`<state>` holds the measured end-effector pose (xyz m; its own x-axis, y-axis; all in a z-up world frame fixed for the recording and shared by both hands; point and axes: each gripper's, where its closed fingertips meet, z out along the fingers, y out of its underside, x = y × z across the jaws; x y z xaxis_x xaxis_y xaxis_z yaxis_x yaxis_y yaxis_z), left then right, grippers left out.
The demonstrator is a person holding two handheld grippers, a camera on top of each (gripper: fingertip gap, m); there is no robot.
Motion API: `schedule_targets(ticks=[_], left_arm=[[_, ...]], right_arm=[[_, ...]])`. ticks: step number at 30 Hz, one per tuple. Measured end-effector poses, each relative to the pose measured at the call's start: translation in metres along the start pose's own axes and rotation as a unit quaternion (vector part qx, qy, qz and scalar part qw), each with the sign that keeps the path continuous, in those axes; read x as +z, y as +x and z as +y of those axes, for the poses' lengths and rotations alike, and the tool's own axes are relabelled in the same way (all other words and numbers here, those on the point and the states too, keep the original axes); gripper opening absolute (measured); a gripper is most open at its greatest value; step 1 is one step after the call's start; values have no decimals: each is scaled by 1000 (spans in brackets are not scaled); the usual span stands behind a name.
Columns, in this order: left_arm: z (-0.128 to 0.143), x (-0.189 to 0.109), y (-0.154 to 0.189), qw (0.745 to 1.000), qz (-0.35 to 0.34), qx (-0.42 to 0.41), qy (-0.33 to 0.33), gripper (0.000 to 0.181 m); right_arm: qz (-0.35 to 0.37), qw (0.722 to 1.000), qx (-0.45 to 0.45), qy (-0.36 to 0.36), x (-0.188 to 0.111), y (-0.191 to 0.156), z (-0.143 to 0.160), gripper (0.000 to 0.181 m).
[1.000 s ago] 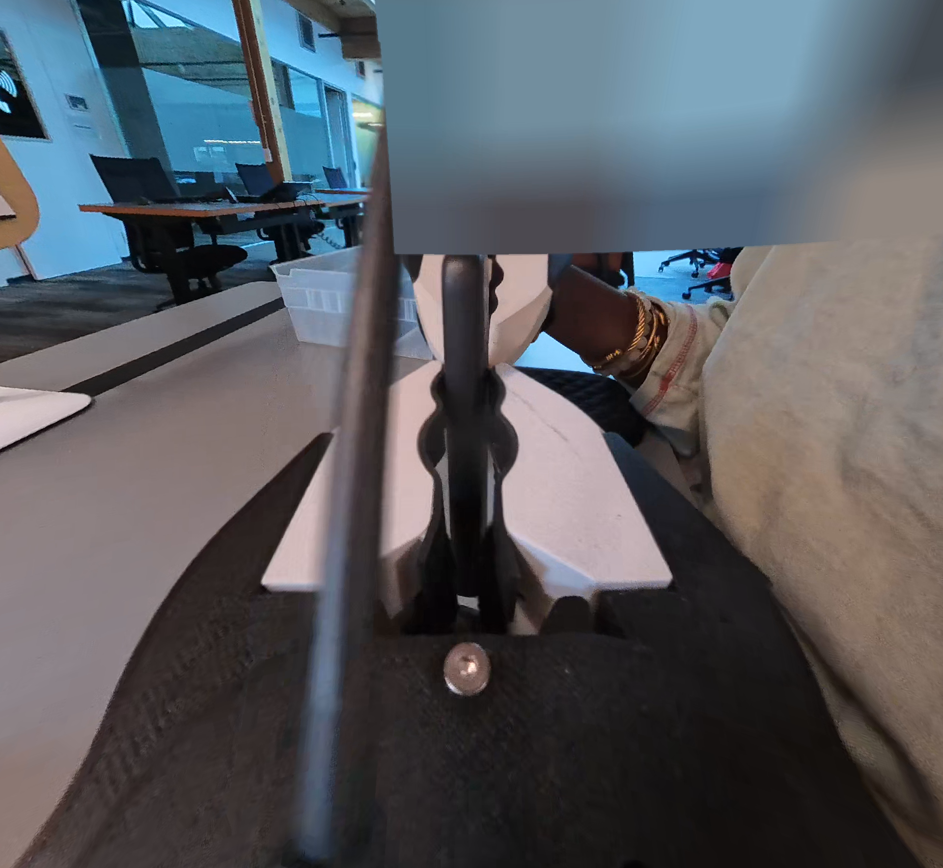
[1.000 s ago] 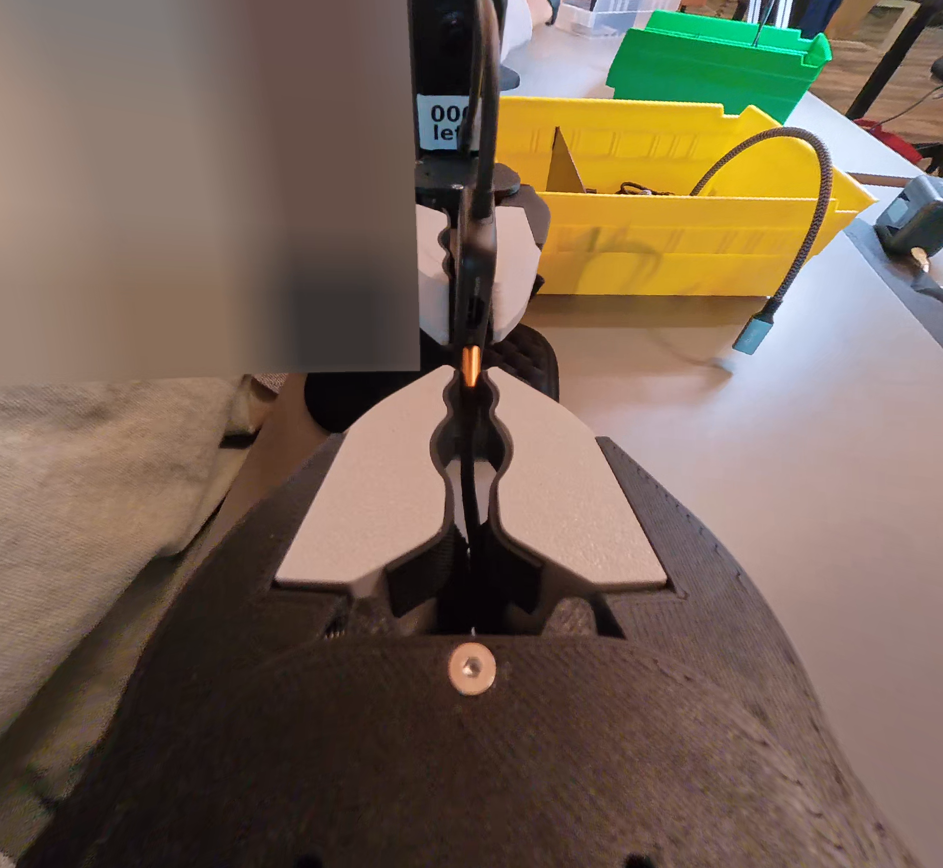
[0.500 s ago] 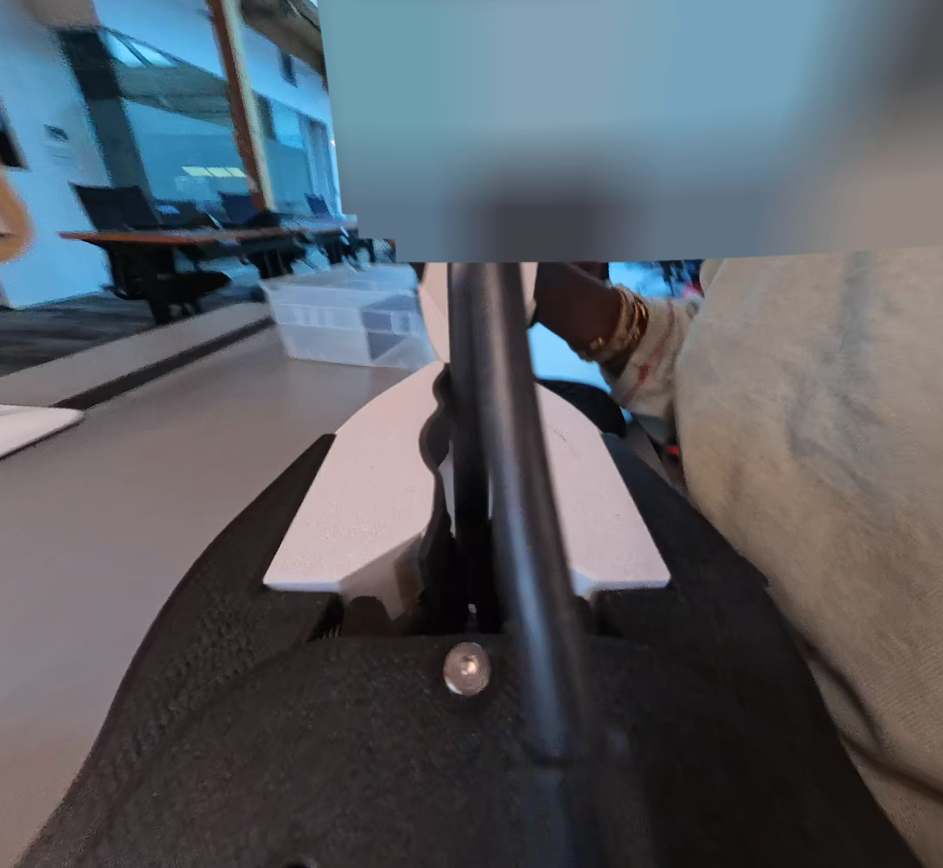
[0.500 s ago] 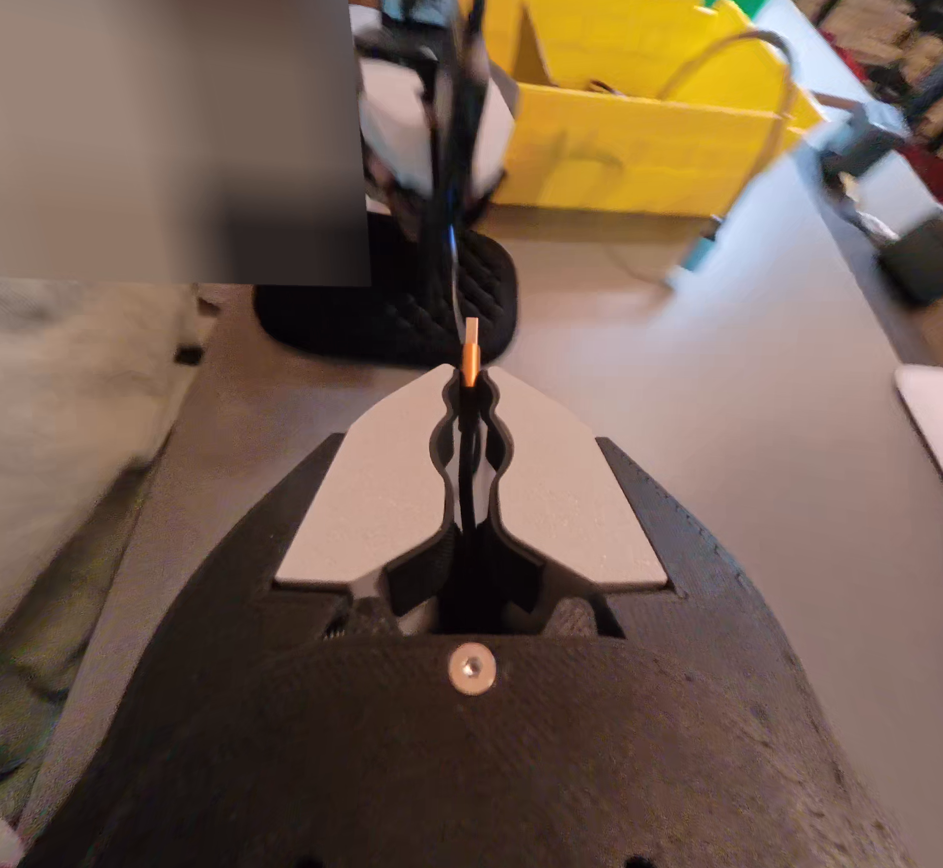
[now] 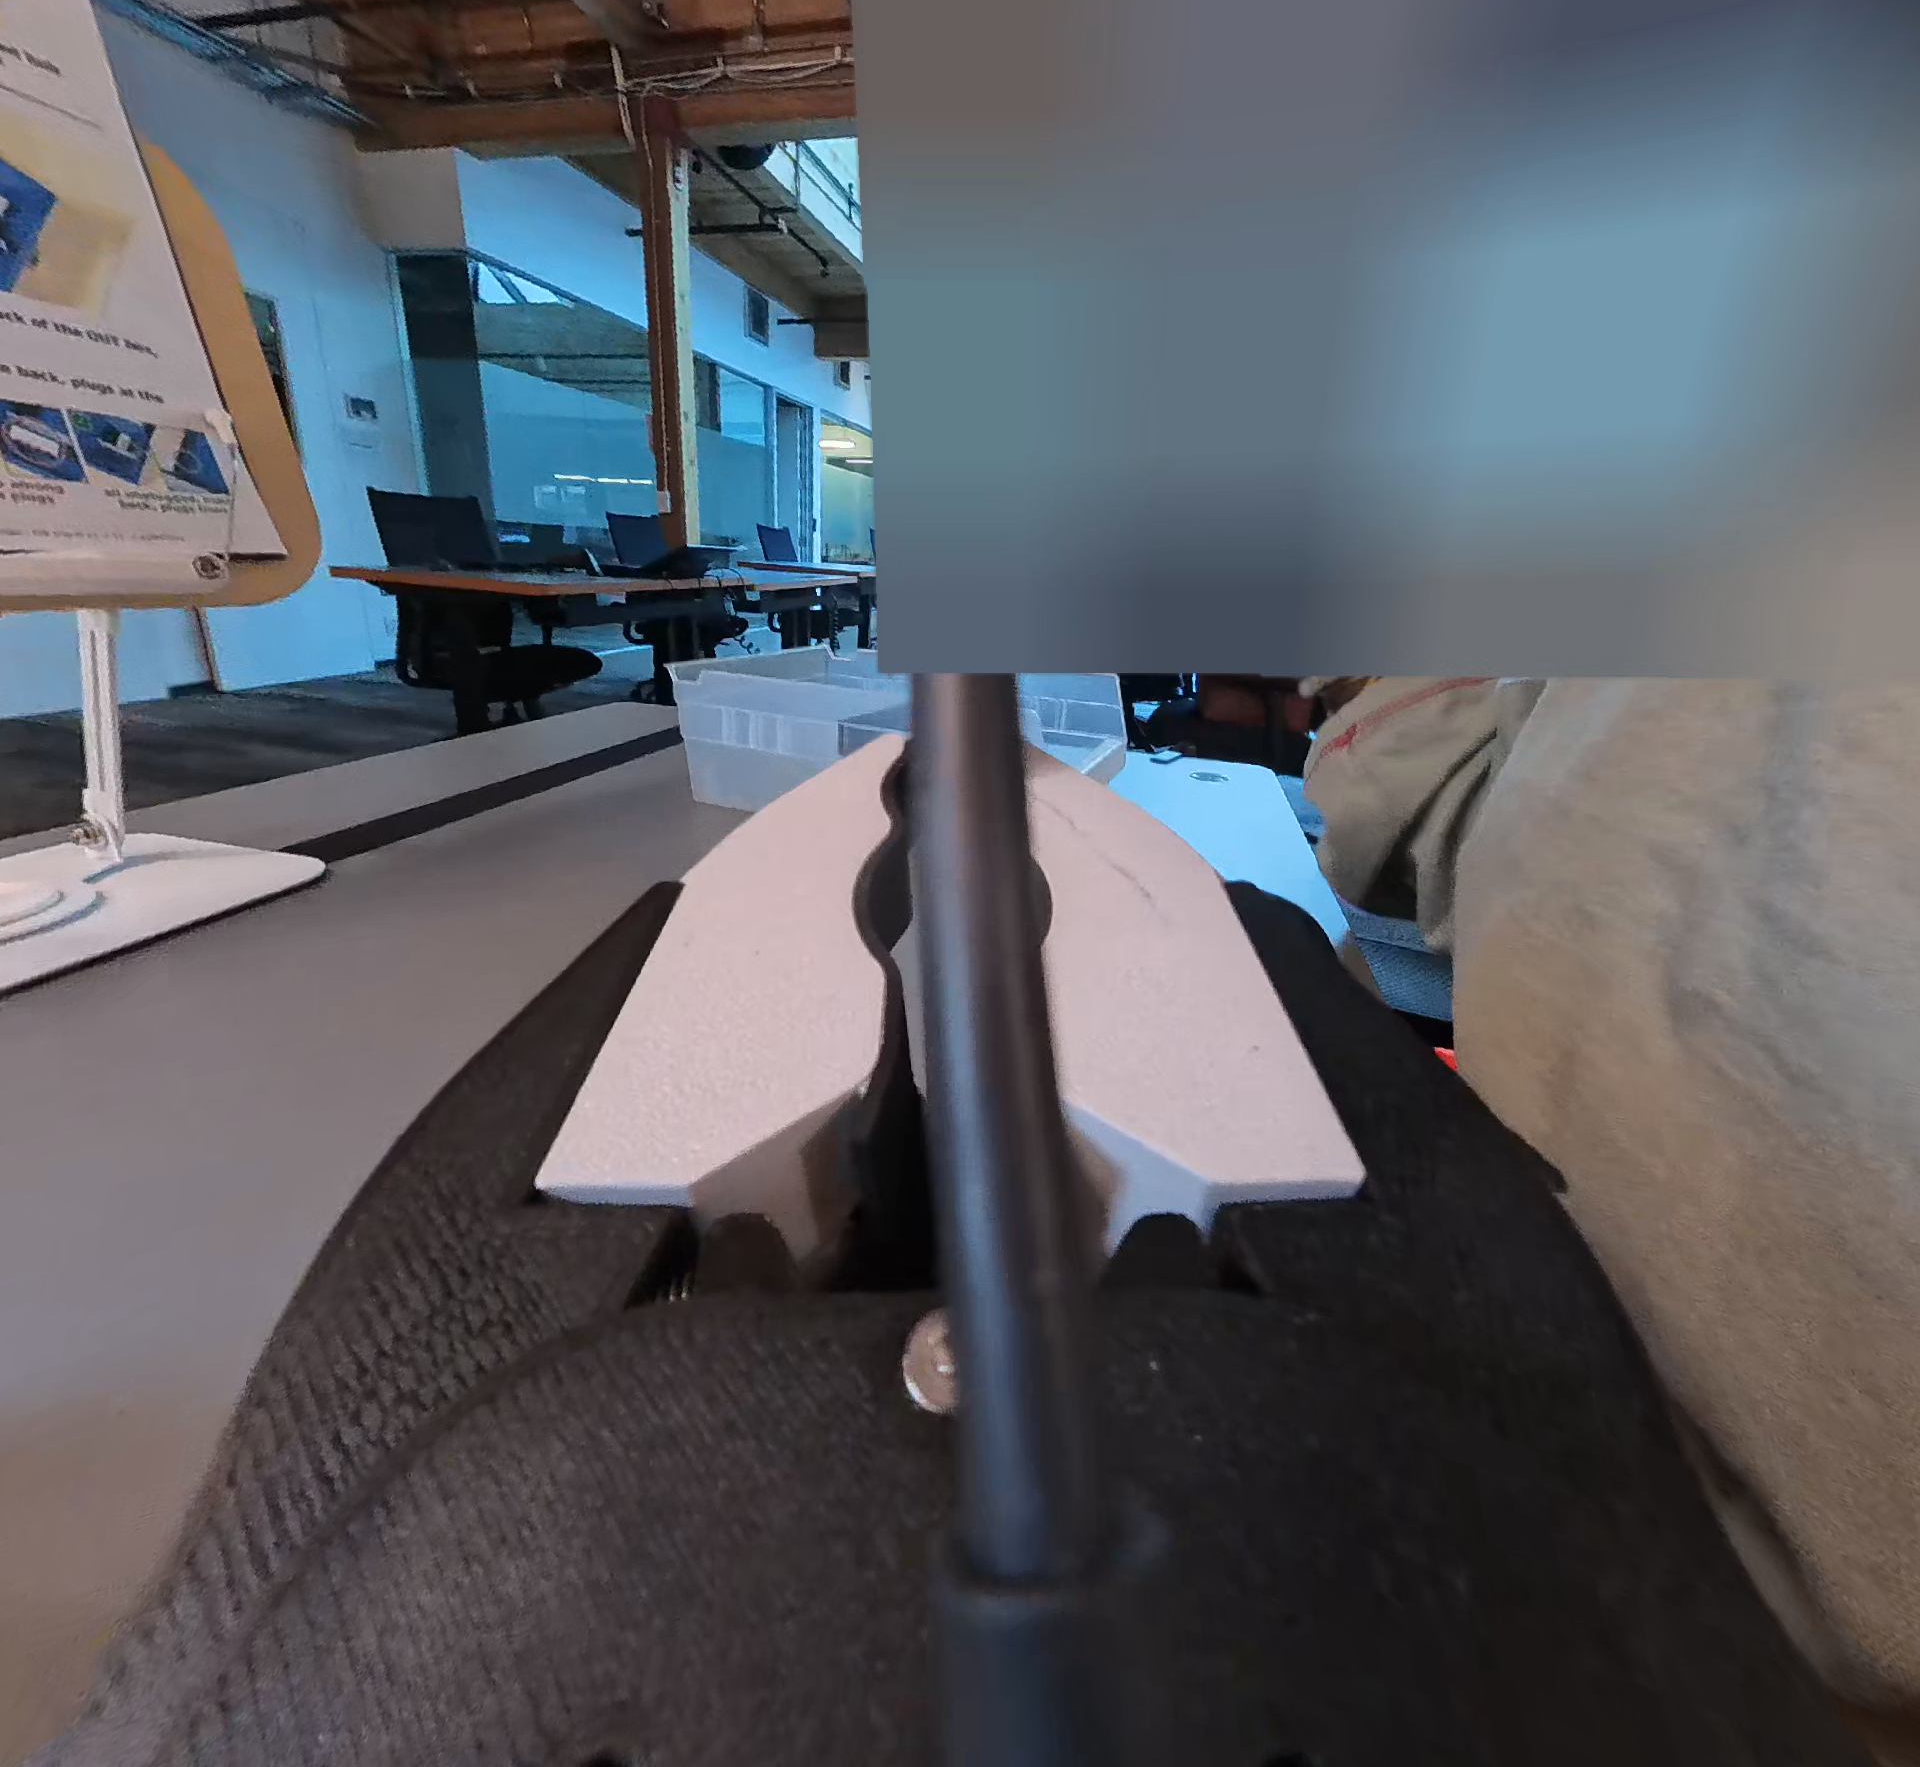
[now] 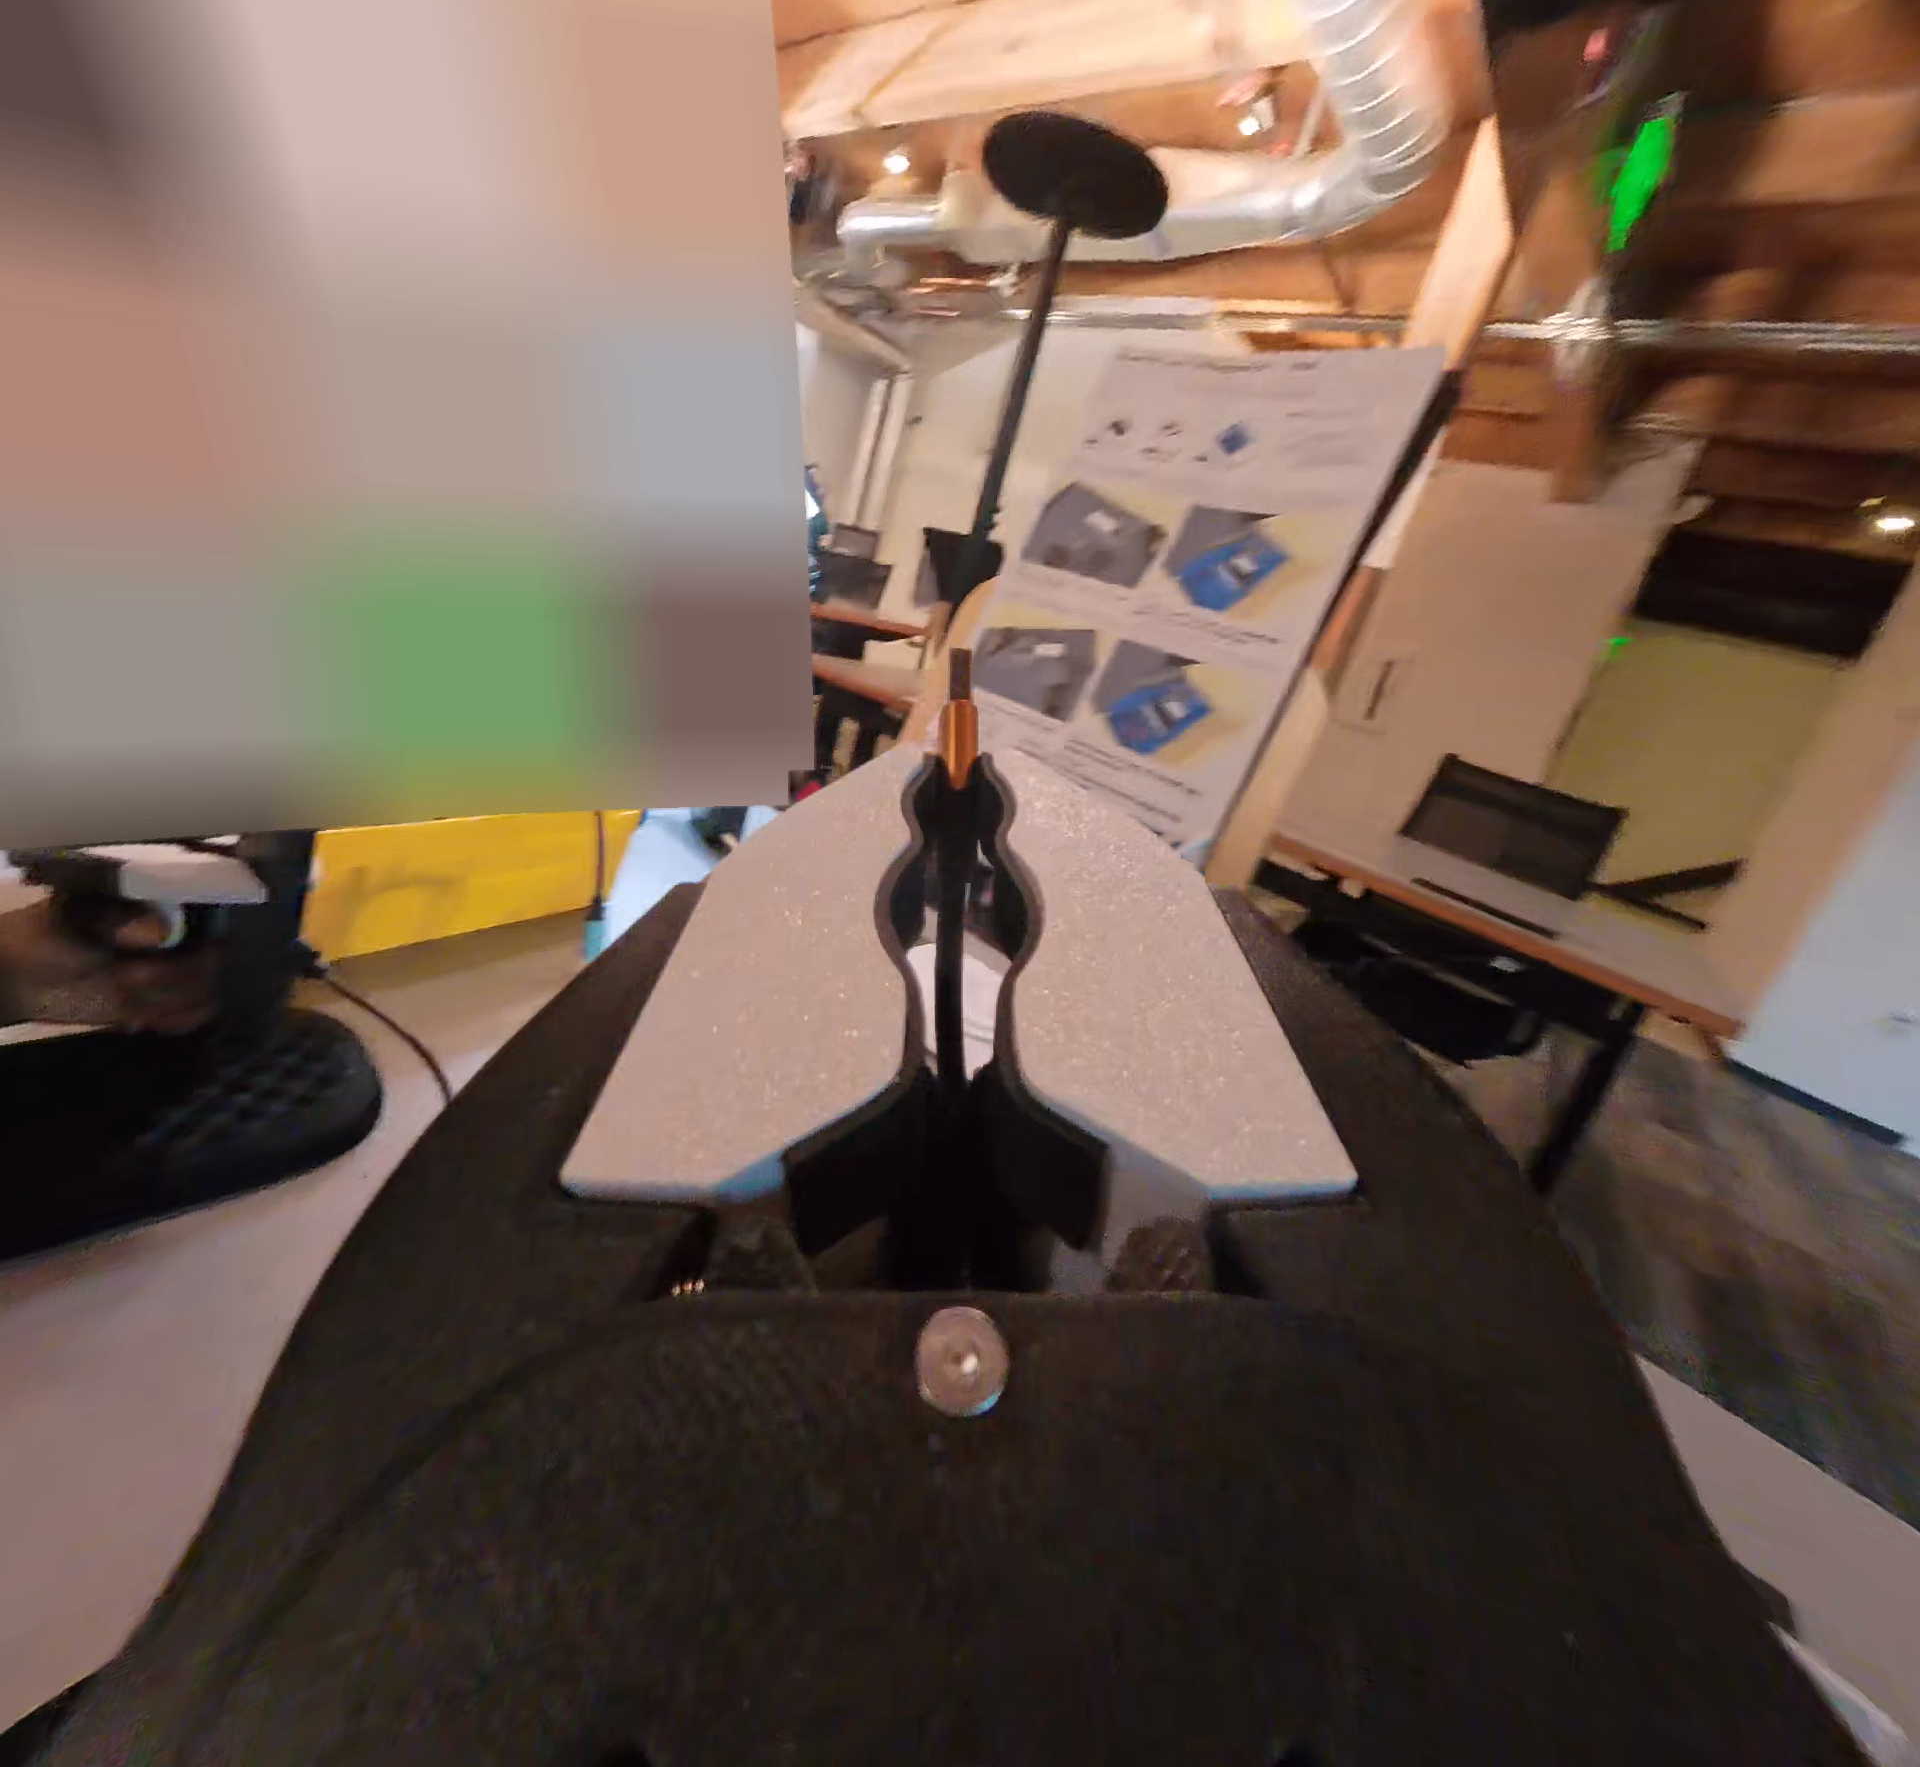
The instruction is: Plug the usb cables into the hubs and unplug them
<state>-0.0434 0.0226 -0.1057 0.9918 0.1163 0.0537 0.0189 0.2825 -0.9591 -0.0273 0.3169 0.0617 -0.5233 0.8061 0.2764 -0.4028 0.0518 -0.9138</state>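
My right gripper (image 6: 958,761) is shut on a USB cable's plug (image 6: 957,730), which has a copper-coloured collar. Its metal tip sticks out past the fingertips into free air, and the black cable (image 6: 948,979) runs back between the fingers. My left gripper (image 5: 961,741) is shut, low over the grey table (image 5: 260,1094). A thick dark grey hub cable (image 5: 987,1198) runs up across the gap and hides the hub held there. In the right wrist view the left gripper (image 6: 156,886) shows blurred at the far left, over a black pad (image 6: 208,1104).
A yellow bin (image 6: 468,876) stands behind the pad, with a teal-plugged cable (image 6: 597,928) hanging by it. An instruction sheet on a stand (image 6: 1195,626) is ahead on the right. A clear plastic bin (image 5: 769,741), a white stand base (image 5: 125,896) and a person's sleeve (image 5: 1662,1094) are near the left gripper. Left tips to right tips: about 35 cm.
The right gripper has pulled its plug away from the hub and swung up and to the right, away from the left gripper. The left view has tilted upward, and the hub cable has crossed to the middle.
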Motion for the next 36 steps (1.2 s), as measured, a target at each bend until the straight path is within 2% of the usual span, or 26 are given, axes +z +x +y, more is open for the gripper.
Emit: schedule_targets(ticks=[3, 5, 9, 15, 17, 19, 22, 24, 26, 29, 32, 34, 36], left_arm=[[4, 2, 2, 1000, 4, 1, -6, 12], [3, 2, 2, 1000, 7, -1, -4, 12], [4, 2, 2, 1000, 7, -2, -4, 12], [5, 2, 2, 1000, 8, -3, -7, 12], [5, 2, 1, 1000, 7, -5, -5, 12], [5, 2, 1, 1000, 7, -6, -4, 12], [6, 2, 1, 1000, 9, -7, -8, 12], [7, 3, 1, 1000, 10, -8, -10, 12], [7, 3, 0, 1000, 8, -11, -11, 12], [8, 3, -2, 1000, 3, -15, -14, 12], [9, 4, -4, 1000, -1, -19, -17, 12], [9, 4, -5, 1000, -2, -23, -18, 12], [10, 4, -6, 999, -2, -26, -19, 12]], right_arm=[[47, 999, -12, 4, -24, 24, -4, 6], [71, 997, -13, -18, -36, 39, 8, 7], [74, 994, 40, -70, -46, 58, 51, 7], [38, 985, 106, -128, -35, 61, 109, 7], [37, 975, 112, -187, -36, 64, 139, 7], [43, 949, 118, -289, -45, 66, 178, 7], [38, 887, 95, -450, -69, 63, 231, 7], [31, 843, 60, -534, -84, 61, 255, 9], [27, 813, 36, -580, -93, 61, 268, 15], [47, 791, 13, -610, -99, 69, 274, 27], [84, 798, -23, -597, -92, 79, 262, 35], [117, 822, -56, -555, -76, 82, 239, 35], [105, 878, -69, -461, -39, 61, 201, 33]])
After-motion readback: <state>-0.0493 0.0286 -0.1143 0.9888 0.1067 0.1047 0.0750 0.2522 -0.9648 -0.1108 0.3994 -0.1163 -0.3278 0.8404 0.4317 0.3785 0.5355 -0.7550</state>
